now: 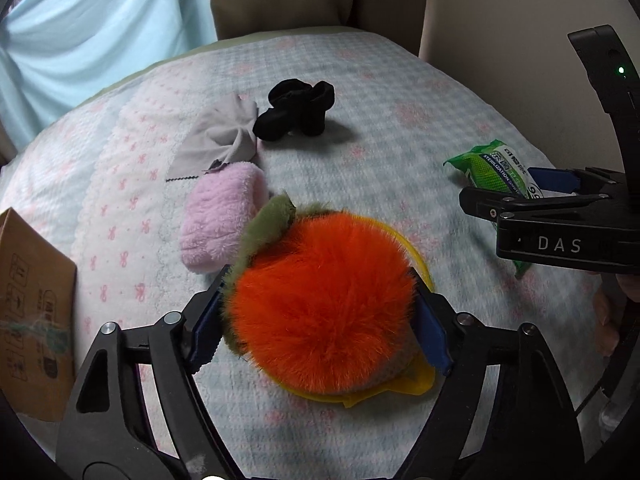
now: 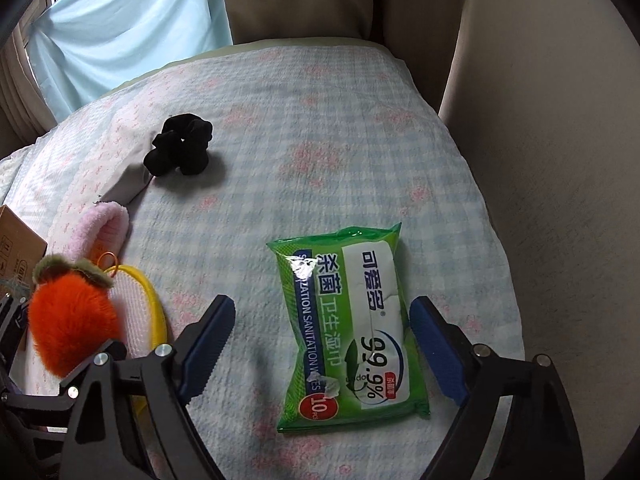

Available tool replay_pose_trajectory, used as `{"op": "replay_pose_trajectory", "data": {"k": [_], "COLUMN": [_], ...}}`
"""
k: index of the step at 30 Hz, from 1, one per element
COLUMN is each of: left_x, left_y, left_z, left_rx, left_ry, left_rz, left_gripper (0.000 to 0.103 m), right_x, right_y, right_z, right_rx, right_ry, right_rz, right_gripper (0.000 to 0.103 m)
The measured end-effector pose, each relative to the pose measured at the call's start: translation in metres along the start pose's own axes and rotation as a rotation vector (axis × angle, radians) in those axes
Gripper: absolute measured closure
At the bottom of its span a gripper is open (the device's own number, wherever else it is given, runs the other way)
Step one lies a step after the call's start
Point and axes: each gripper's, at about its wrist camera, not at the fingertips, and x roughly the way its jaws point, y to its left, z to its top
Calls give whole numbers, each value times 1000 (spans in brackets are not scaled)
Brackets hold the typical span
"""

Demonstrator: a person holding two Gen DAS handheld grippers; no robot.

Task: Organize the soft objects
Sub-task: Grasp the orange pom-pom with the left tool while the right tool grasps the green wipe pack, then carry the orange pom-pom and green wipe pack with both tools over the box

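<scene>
The checked bedspread point(image 2: 320, 128) on the bed carries everything — a green pack of sanitizing wipes point(image 2: 352, 332) toward the right, an orange plush persimmon point(image 1: 320, 304) toward the left lying on a yellow-rimmed mesh pad point(image 1: 420, 256), a pink fluffy pouch point(image 1: 220, 220) just beyond the plush, then a grey cloth point(image 1: 224, 136) and a black scrunchie point(image 1: 296, 110) farther back. A cardboard box point(image 1: 32, 308) stands at the left edge.

The step in hand looks like a double pick-up, one item per claw, judged from how each claw frames its own thing. The left claw point(image 1: 320, 320) straddles the plush persimmon, its blue pads sunk into the fur on both sides; whether they truly press the body under the fur is hard to say, though the fur looks only brushed, not squeezed. The right claw point(image 2: 320, 344) is spread around the wipes pack, with a clear gap on the left pad's side and the right pad just beside the pack's edge — not gripping.

Next, each claw probably needs to pinch fully before lifting; the slick wrapper may slide, and the plush could drag the mesh pad along.

Both claws point steeply down at the bed, side by side.
</scene>
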Motion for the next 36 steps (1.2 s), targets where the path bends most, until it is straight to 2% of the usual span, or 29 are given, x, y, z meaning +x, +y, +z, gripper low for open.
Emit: {"op": "replay_pose_trajectory", "data": {"k": [2,4,6,10,15,25,31,36], "left_x": [4,7,8,10,9,0,-18,-48], "left_y": [-1,-1,0,4,5,0,1,3], "left_z": [-2,-2,-1,4,7,9,20,34], "left_rx": [5,9,7,-5,5,30,29,27], "left_ry": [9,13,11,26,16,-14,-41,-68], "left_rz": [-5,-7,-7,-12,-17,-25,-29,-37], "left_gripper": [37,45,58,65,68,68,68,68], "right_x": [3,7,10,9,9,-5,-36,-81], "right_y": [-1,-2,-4,-6,-6,-8,-8,0], "right_z": [-1,-1,-1,-1,-2,2,12,24], "right_rx": [-3,-11,-10,2,12,46,67,84], "right_ry": [-5,1,1,-11,-17,-38,-65,-99], "right_rz": [2,-2,-11,-4,-3,-5,-17,-29], "right_gripper": [22,39,49,59,64,66,66,66]}}
